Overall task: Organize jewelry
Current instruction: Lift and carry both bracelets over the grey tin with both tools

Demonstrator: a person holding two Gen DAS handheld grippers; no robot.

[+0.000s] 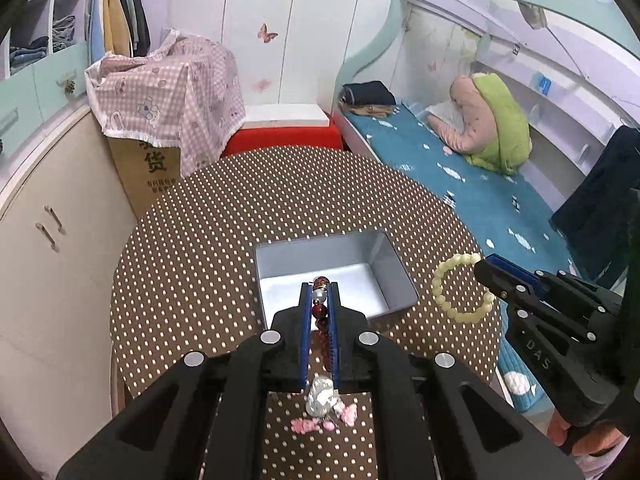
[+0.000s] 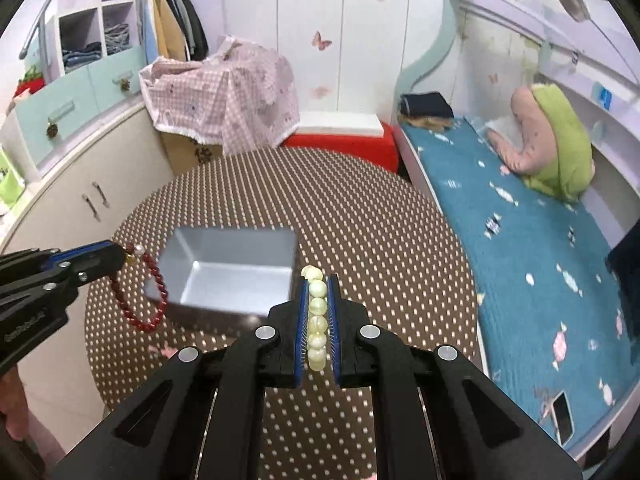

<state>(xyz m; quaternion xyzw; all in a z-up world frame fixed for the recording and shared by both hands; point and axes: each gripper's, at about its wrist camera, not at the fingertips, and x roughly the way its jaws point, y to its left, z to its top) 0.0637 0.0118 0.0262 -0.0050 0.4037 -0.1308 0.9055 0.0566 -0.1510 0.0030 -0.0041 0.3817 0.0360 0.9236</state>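
Surface: a round table with a brown cloth dotted in white (image 1: 224, 216) fills the middle of both views.
Container: an open rectangular grey metal tin (image 1: 332, 276), nothing visible inside it, stands on the cloth near the table centre.
Left gripper (image 1: 320, 300): its jaws are nearly closed and pinch a dark red bead bracelet with a few clear beads (image 2: 150, 292); in the right wrist view the loop hangs in the air just beside the tin, at its 9 o'clock.
Right gripper (image 2: 319, 308): its jaws are narrow and clamp a pale yellow-green bead bracelet (image 1: 460, 286); in the left wrist view the loop hangs at 3 o'clock of the tin, near the table edge.
Other jewelry: a small pink and silver piece (image 1: 326, 408) lies on the cloth under the left gripper.
Room, 9 to 11 o'clock: cream curved cupboards (image 1: 52, 240), a cardboard box under a pink checked cloth (image 1: 168, 96).
Room, 12 o'clock: a red stool with a white slab on top (image 1: 280, 134).
Room, 1 to 4 o'clock: a bed with a blue patterned sheet (image 2: 500, 248) and a green and pink bundle of bedding (image 2: 556, 148).
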